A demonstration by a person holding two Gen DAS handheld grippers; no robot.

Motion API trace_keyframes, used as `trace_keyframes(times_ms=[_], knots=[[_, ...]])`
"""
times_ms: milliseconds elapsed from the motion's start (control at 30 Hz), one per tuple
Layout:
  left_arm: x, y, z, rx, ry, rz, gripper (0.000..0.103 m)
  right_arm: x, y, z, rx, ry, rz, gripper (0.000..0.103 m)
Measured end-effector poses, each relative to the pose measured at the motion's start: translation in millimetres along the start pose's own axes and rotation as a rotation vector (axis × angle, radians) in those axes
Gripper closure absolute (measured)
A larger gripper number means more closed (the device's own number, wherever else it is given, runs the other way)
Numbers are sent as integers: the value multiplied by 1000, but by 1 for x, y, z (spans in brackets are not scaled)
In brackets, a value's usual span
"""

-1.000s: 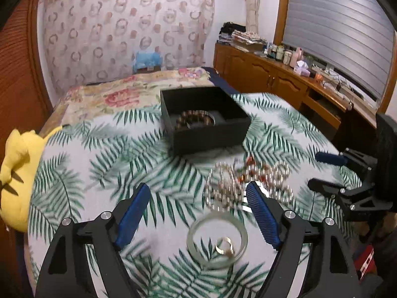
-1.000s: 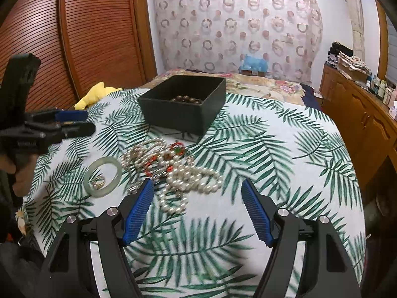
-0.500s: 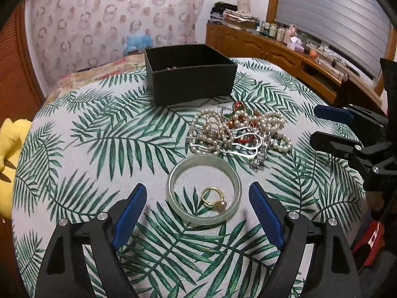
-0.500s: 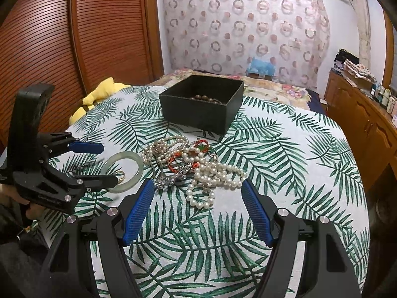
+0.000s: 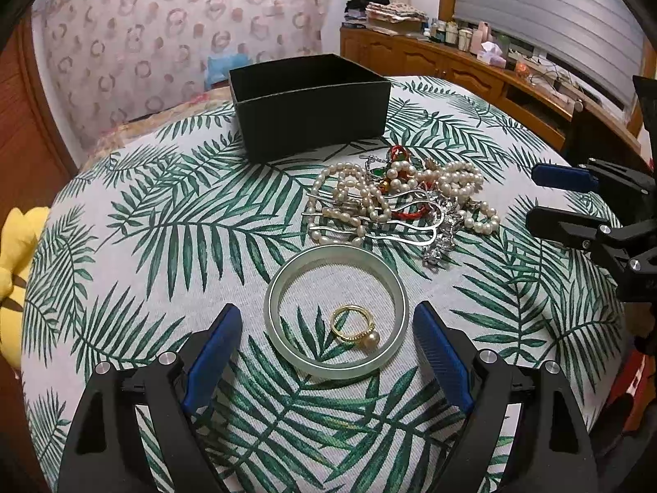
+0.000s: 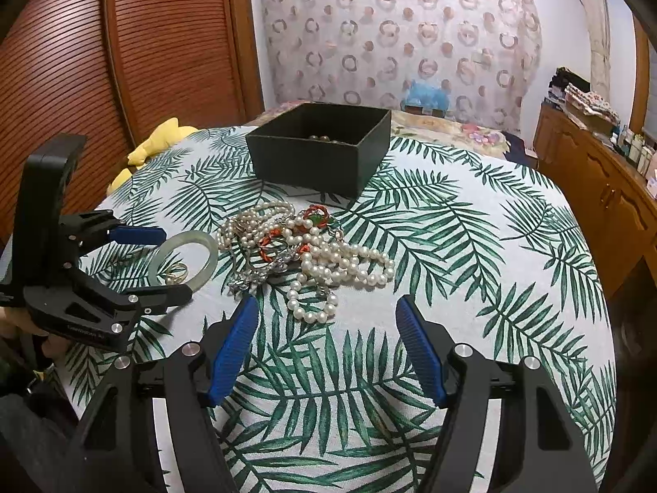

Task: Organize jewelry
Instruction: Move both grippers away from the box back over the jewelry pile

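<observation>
Your left tongs (image 5: 324, 353) hang spread wide and empty, one blue pad on each side of the pale green bangle (image 5: 334, 314), which lies flat on the leaf-print counter (image 5: 164, 222); take the bangle as your landmark. Inside it lies a gold ring (image 5: 354, 324) with a small pearl, touching or nearly touching the inner wall on the near side. If you close on the bangle and lift, it will likely come up alone and may nudge the ring so it rolls off across the cloth; the smooth, hard band could also squirt out of the pads if you catch it off-centre. Your right tongs (image 6: 326, 347) are likewise spread and empty, to the right of the bangle and just short of the nearest loop of pearls. Just beyond the bangle sits the tangle of pearl strands (image 5: 402, 201), red cord, a silver hairpin and a sparkly piece, all knotted together: pinch one strand and the whole heap will probably drag along, shedding bits or snagging on the cloth. Farther beyond the bangle stands the open black box (image 5: 310, 107), with a few dark beads already inside; a swinging strand could catch its rim. The only writing visible is faint lettering on the left tool's body, too small to read.
</observation>
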State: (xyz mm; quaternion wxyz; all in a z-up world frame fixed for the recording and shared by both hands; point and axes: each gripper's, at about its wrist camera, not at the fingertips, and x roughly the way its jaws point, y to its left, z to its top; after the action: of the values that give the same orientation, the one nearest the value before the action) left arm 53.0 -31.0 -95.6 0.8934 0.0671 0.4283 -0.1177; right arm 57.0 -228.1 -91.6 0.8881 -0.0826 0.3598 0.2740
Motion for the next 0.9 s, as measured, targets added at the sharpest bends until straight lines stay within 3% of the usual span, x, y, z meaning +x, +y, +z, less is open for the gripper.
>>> trace_keyframes(times_ms=[67, 100, 467, 900], knots=[[-1, 0, 0, 2, -6, 0, 26, 0, 1, 1, -5, 1, 4, 32], [-3, 1, 0, 3, -15, 0, 35, 1, 3, 1, -9, 2, 7, 32], [-27, 17, -5, -55, -84, -26, 35, 30, 38, 21, -120, 30, 69, 33], [-36, 32, -8, -95, -108, -33, 35, 62, 54, 40, -241, 92, 52, 33]])
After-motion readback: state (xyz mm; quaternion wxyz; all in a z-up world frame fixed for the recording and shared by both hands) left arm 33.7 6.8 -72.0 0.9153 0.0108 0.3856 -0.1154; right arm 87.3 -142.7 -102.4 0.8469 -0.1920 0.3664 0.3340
